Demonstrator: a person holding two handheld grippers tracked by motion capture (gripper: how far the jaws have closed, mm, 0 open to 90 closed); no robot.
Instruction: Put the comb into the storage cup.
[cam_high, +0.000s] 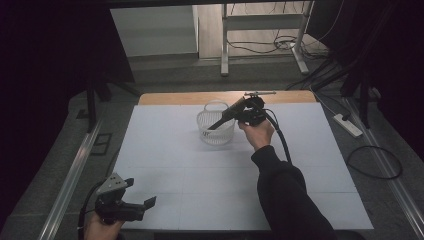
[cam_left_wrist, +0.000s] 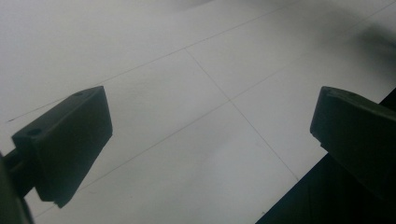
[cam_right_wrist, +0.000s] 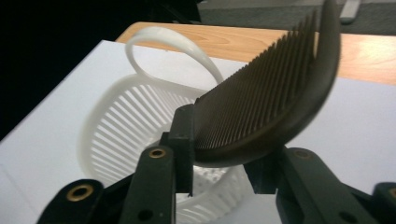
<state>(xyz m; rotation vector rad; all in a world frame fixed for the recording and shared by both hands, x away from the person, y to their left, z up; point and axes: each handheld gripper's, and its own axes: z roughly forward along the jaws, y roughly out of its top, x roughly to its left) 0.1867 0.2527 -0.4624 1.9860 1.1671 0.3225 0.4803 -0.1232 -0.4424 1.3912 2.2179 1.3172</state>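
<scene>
A black comb (cam_high: 222, 120) (cam_right_wrist: 271, 93) slants over a white slatted basket (cam_high: 216, 131) (cam_right_wrist: 116, 121) at the far middle of the white table (cam_high: 210, 180). Its lower tip dips inside the basket's rim. My right gripper (cam_high: 236, 113) (cam_right_wrist: 224, 161) has the comb's other end between its jaws, with both pads against it, just right of the basket. The basket's white loop handle (cam_right_wrist: 173, 44) rises behind the comb. My left gripper (cam_high: 141, 192) (cam_left_wrist: 210, 140) rests at the table's near left corner, open, with only bare table between its jaws.
A strip of bare wood (cam_high: 175, 97) borders the table's far edge. On the floor beyond lie cables, a metal frame (cam_high: 225, 45) and a white power strip (cam_high: 348, 125). Metal rails (cam_high: 70, 175) run along both sides of the table.
</scene>
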